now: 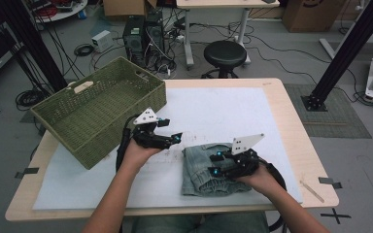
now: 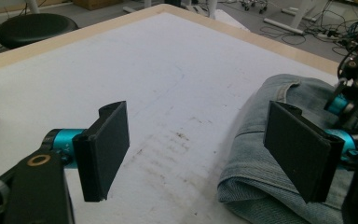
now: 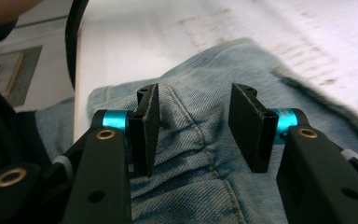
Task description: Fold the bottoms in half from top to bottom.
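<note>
Beyond your table [image 1: 291, 126], at the top centre, stands a black round stool [image 1: 225, 53] on grey floor [image 1: 281, 63]. Computer towers [image 1: 143, 34] and tangled cables [image 1: 170, 53] sit upper left; cardboard boxes [image 1: 306, 14] upper right.

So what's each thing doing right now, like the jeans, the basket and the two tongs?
Jeans: folded in a bundle, lying flat on the white mat.
Basket: upright, nothing in it, sitting at the table's left edge.
Left tongs: open, holding nothing, beside the jeans.
Right tongs: open, jaws just above the jeans with denim between them, not gripping yet.
</note>
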The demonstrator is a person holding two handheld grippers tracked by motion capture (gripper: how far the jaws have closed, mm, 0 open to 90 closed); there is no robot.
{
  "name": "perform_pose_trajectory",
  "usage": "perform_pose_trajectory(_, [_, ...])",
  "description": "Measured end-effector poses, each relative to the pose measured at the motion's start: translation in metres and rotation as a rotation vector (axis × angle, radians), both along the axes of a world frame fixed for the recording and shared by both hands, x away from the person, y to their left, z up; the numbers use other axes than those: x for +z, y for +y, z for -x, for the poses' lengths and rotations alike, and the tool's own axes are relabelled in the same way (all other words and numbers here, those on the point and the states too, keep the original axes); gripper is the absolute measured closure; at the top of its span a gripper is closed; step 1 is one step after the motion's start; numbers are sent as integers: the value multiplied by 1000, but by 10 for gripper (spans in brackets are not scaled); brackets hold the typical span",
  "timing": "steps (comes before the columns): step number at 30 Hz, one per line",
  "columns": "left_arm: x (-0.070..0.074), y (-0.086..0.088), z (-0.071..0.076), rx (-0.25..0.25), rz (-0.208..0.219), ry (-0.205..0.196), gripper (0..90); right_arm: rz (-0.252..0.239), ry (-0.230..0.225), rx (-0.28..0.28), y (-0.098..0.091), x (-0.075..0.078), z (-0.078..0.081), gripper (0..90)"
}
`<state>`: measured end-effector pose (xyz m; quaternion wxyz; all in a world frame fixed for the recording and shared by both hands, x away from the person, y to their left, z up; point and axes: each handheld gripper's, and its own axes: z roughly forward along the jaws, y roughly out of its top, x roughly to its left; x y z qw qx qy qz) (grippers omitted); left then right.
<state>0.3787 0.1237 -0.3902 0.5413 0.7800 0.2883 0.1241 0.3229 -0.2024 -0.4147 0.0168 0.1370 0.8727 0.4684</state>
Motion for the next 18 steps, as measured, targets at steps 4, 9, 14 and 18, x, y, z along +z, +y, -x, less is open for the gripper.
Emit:
perform_pose_trajectory(4, [-1, 0, 0, 1, 1, 3, 226, 32, -19, -2, 2, -1, 7, 544])
perform_pose_trajectory(9, [-2, -1, -1, 2, -1, 8, 225, 57, -38, -22, 11, -6, 12, 536])
perform_pose_trajectory(14, [-3, -2, 0, -4, 0, 11, 225, 28, -32, -41, 5, -1, 10, 439])
perform_pose_trajectory(18, [-2, -1, 0, -5, 6, 9, 226, -36, -20, -80, -18, 13, 3, 417])
